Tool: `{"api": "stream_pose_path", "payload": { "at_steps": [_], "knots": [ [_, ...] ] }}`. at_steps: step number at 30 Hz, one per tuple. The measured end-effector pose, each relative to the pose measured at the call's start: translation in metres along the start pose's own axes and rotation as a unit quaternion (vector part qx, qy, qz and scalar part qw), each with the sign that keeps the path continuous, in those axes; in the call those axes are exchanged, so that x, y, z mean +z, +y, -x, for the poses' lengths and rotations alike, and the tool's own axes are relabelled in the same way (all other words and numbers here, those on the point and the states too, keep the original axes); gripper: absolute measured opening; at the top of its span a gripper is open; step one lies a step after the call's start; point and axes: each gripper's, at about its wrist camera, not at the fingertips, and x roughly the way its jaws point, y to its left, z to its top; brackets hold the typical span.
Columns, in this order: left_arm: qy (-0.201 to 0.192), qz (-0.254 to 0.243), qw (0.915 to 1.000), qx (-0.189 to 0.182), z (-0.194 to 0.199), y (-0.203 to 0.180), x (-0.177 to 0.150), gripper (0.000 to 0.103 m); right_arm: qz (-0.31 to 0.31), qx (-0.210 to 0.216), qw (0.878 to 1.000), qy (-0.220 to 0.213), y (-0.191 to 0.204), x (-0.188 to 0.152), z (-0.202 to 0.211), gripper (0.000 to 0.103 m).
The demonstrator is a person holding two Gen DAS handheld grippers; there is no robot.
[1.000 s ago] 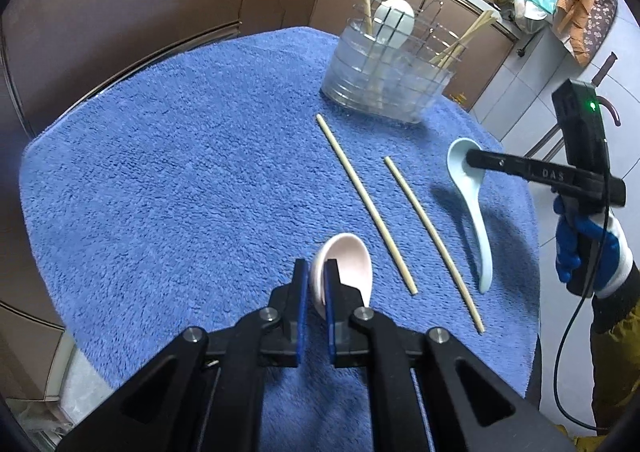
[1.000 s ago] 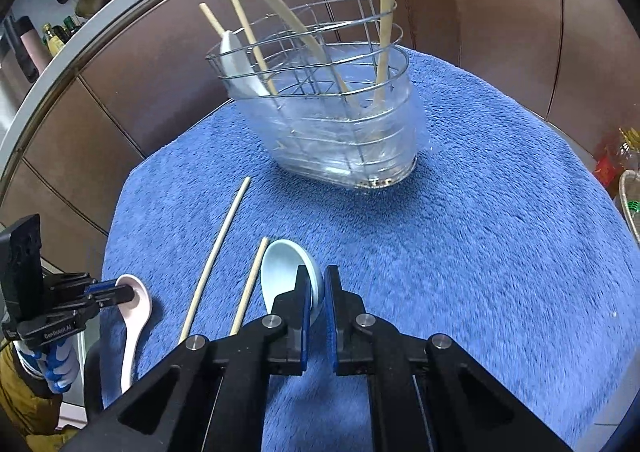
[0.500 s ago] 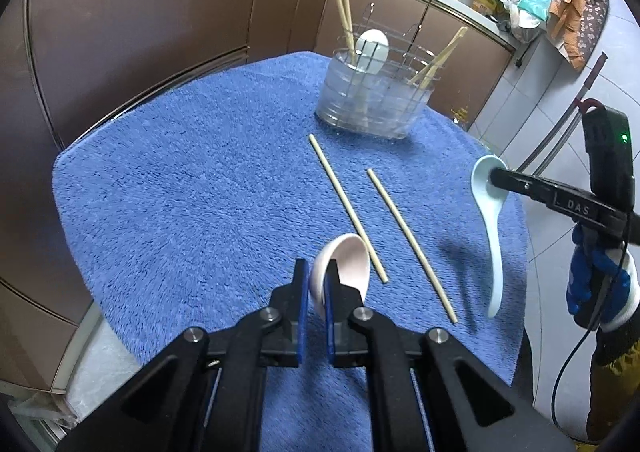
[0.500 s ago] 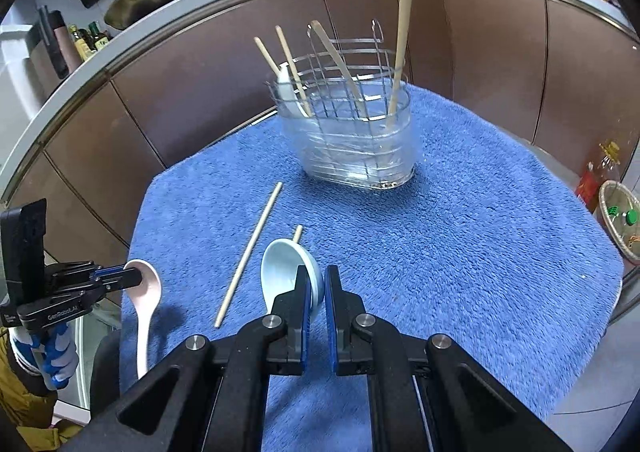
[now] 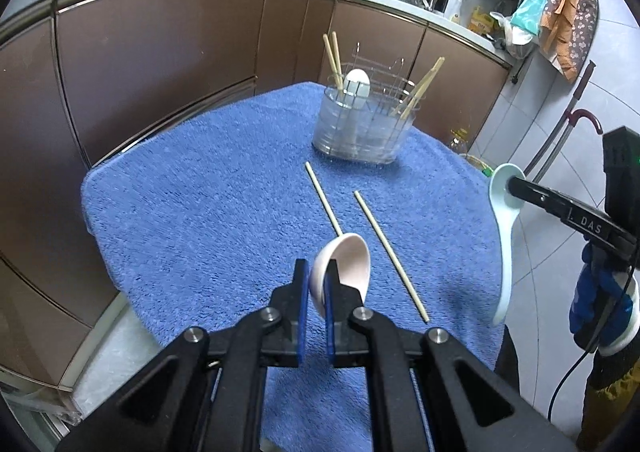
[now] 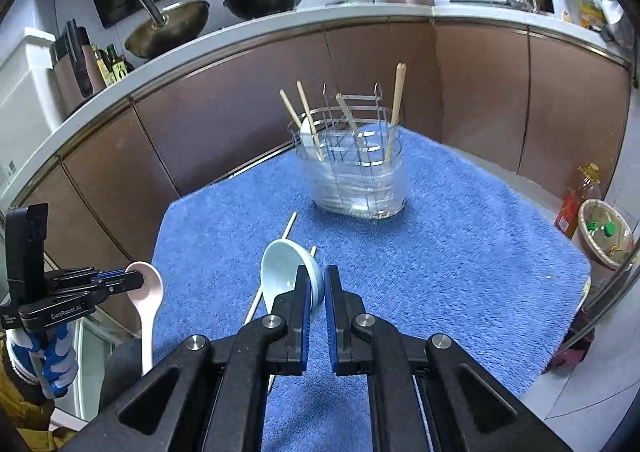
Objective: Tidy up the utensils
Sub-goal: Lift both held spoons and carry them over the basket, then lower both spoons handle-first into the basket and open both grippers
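Left gripper [image 5: 316, 284] clamped on pink spoon [image 5: 344, 264], right gripper [image 6: 318, 294] clamped on pale blue spoon [image 6: 286, 272], both lifted above blue towel [image 5: 208, 212]. Two chopsticks [image 5: 388, 252] lying loose mid-towel, well short of holder [image 5: 362, 128] near far edge. Stove pans [image 6: 172, 22] visible only in right view.

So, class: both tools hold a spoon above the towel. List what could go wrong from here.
1. Each tool pinches only the bowl rim: the pink spoon in the left tool and the blue spoon in the right tool hang handle-down and could slip or swing.
2. The rack already holds chopsticks; a dangling handle may snag.
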Motion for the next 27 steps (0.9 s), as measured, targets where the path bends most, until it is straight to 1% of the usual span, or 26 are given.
{"api": "stream_pose_path", "payload": {
  "at_steps": [8,15,18,22,27],
  "knots": [
    [-0.028,0.001,0.9994,0.019,0.025,-0.008,0.013,0.006,0.001,-0.014,0.999,-0.048,0.005,0.003,0.023,0.007],
    [-0.053,0.004,0.9981,0.031,0.036,-0.015,0.038,0.006,0.006,-0.024,0.997,-0.078,0.005,0.013,0.031,0.007],
    [-0.062,0.005,0.9975,0.035,0.036,-0.02,0.052,0.006,0.01,-0.03,0.995,-0.089,0.004,0.019,0.034,0.007],
    [-0.075,0.008,0.9964,0.038,0.034,-0.026,0.072,0.006,0.013,-0.038,0.993,-0.111,0.001,0.036,0.035,0.007],
    [-0.099,0.012,0.9942,0.039,0.028,-0.033,0.11,0.006,0.019,-0.049,0.989,-0.14,-0.003,0.061,0.038,0.007]
  ]
}}
